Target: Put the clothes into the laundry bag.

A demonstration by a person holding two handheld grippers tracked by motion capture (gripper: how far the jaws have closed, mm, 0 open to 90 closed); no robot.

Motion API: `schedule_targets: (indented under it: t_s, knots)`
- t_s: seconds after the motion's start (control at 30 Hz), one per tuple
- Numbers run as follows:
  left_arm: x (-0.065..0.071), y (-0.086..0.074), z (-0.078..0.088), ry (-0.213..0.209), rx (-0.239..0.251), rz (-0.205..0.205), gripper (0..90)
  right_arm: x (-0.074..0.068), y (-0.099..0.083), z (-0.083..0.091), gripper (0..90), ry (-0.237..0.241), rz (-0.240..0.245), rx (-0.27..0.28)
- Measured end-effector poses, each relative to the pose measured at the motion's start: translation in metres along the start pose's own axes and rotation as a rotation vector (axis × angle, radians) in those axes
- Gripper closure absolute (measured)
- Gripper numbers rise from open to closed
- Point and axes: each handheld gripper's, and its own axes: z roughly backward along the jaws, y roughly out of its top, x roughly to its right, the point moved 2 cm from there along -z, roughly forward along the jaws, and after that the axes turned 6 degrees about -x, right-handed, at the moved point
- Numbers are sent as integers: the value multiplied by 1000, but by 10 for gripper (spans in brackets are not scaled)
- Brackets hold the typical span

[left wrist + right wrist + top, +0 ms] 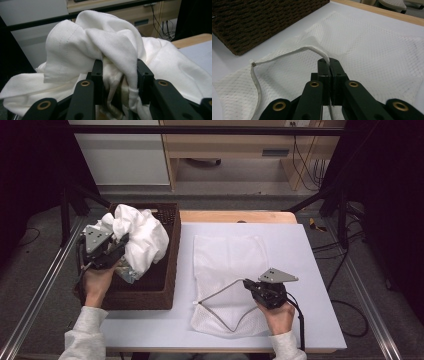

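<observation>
A crumpled white garment (142,240) hangs over the brown wicker basket (150,295) at the table's left. My left gripper (120,245) is shut on a bunch of its fabric. In the left gripper view the cloth (100,37) drapes over both jaws of that gripper (120,72). A white mesh bag (225,255) lies flat on the white mat. My right gripper (247,284) is shut on the bag's corded rim (287,53) and holds it raised off the lower layer, so the mouth gapes toward the basket. In the right gripper view the jaws (329,62) pinch the cord.
A second, pale patterned cloth (125,270) lies in the basket under the white garment. The basket's woven wall (262,20) stands close to the bag's mouth. The white mat (310,270) covers a wooden table (235,216). Metal frame rails run along both sides.
</observation>
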Motion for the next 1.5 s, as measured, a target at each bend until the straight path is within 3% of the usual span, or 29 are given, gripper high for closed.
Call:
schedule_targets:
  t_s: [0.33,0.53,0.73,0.93,1.0,1.27,1.33,1.4,1.5]
  knots:
    - [6,17,29,2,63,-9,655,1,3,0,888,-7,-2,11]
    - [19,31,53,-38,125,-17,656,3,8,-1,889,-9,-8,25]
    - [43,42,80,-95,186,-52,655,7,16,-7,889,-15,-14,32]
    - [75,46,92,-171,214,-93,656,12,22,-11,890,-33,-17,45]
    - [87,47,93,-197,223,-123,656,16,24,-13,890,-37,-29,43]
    - [133,40,94,-309,201,-174,655,21,24,-15,890,-43,-43,35]
    - [137,38,94,-320,196,-180,655,20,24,-15,889,-43,-44,35]
    - [152,29,95,-367,182,-190,655,20,24,-14,889,-41,-45,37]
    - [167,20,95,-402,164,-209,655,20,25,-15,890,-44,-41,39]
